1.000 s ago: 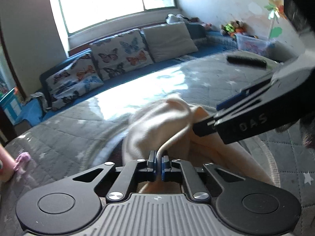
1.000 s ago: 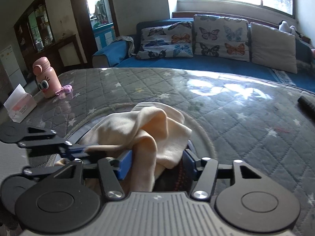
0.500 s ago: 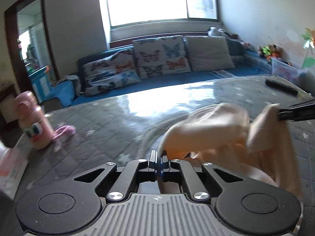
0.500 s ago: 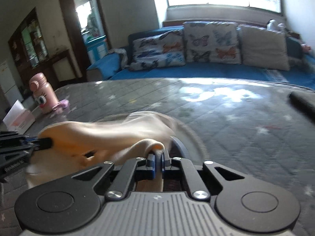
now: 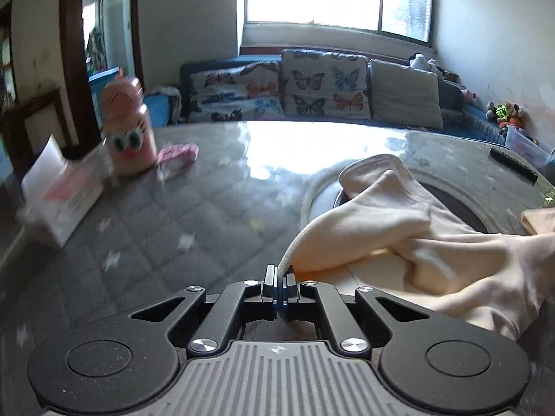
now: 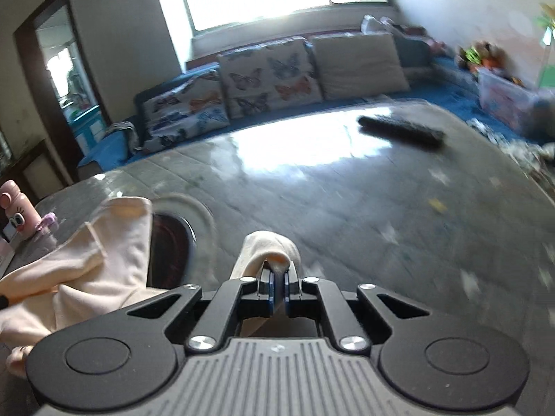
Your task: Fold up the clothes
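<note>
Left to right on the quilted table (image 5: 194, 215): one tissue box (image 5: 59, 197), blurred; one pink bottle (image 5: 130, 131); one cream garment (image 5: 399, 242); one dark remote (image 6: 402, 130). The left gripper (image 5: 279, 286) and right gripper (image 6: 277, 289) each pinch a garment edge, stretched between them. The garment's far end runs out of frame.

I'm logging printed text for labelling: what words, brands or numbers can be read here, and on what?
None can be read.
tissue box: pink print, too blurred to read.
pink bottle: a cartoon face only, no words.
left gripper and right gripper: no lettering shows.
</note>
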### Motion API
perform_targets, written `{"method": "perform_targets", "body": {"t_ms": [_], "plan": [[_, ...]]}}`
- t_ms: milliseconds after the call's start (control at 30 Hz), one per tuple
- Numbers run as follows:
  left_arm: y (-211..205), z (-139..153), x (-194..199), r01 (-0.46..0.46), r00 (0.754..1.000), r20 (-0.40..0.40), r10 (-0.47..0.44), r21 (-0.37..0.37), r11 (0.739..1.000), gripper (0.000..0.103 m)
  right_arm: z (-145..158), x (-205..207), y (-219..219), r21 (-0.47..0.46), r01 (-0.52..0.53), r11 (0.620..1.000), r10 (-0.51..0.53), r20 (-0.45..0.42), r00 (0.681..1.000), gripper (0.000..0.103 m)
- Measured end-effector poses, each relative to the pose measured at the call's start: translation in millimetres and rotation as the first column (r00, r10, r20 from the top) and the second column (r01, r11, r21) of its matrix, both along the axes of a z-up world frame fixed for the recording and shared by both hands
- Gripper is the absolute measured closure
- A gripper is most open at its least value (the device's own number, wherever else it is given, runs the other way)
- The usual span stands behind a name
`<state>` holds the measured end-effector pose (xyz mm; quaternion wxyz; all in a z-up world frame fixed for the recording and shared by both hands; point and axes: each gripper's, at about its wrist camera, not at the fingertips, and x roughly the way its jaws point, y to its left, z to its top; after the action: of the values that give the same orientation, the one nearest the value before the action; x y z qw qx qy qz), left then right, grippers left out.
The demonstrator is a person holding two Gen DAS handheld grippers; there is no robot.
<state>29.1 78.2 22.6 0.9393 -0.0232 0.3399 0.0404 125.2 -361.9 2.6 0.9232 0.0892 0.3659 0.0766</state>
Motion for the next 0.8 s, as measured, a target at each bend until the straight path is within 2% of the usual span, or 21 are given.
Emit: {"method": "perform_targets", "body": {"t_ms": [100, 167, 300, 333, 367, 400, 433, 567, 633, 733, 800], "plan": [[3, -5, -12, 0.01, 0.999, -0.034, -0.011, -0.019, 1.0, 0.1, -11, -15, -13, 0.019, 0.03, 0.999, -0.029, -0.045, 0.999, 0.096], [4, -7, -17, 0.023, 0.998, -0.052, -0.024, -0.023, 0.999, 0.098, -18, -22, -14, 0.009, 0.034, 0.999, -0.033, -0.074, 0.997, 0.088], [-2, -2, -19, 0.041, 0.999, -0.035, -0.04, 0.008, 0.999, 0.093, -22, -28, -8, -0.061, 0.016, 0.998, -0.02, -0.079, 0.997, 0.081], [-4, 2, -20, 0.05, 0.998, -0.024, -0.05, 0.017, 0.999, 0.09, -21, -29, -5, -0.08, 0.009, 0.997, -0.015, -0.073, 0.997, 0.075], [-6, 5, -20, 0.059, 0.998, -0.014, -0.059, 0.025, 0.998, 0.079, -21, -29, -2, -0.1, 0.002, 0.995, -0.008, -0.068, 0.998, 0.065], [-8, 7, -18, 0.068, 0.998, -0.004, -0.068, 0.033, 0.997, 0.063, -20, -29, 1, -0.12, -0.006, 0.993, -0.002, -0.063, 0.998, 0.061], [-12, 9, -18, 0.076, 0.997, 0.006, -0.076, 0.048, 0.996, 0.057, -20, -28, 5, -0.143, -0.014, 0.99, 0.006, -0.058, 0.998, 0.059], [-25, 12, -6, 0.125, 0.992, 0.02, -0.127, 0.081, 0.989, 0.047, -26, -18, 16, -0.226, -0.042, 0.973, 0.028, -0.063, 0.998, 0.049], [-34, 11, 4, 0.153, 0.988, 0.016, -0.155, 0.097, 0.983, 0.046, -31, -14, 19, -0.249, -0.055, 0.967, 0.039, -0.071, 0.997, 0.049], [-47, 8, 20, 0.191, 0.981, 0.008, -0.193, 0.114, 0.975, 0.043, -35, -11, 20, -0.275, -0.067, 0.959, 0.049, -0.072, 0.996, 0.038], [-54, 6, 32, 0.215, 0.976, 0.001, -0.216, 0.117, 0.97, 0.04, -36, -10, 16, -0.285, -0.058, 0.957, 0.039, -0.069, 0.997, 0.036]]}}
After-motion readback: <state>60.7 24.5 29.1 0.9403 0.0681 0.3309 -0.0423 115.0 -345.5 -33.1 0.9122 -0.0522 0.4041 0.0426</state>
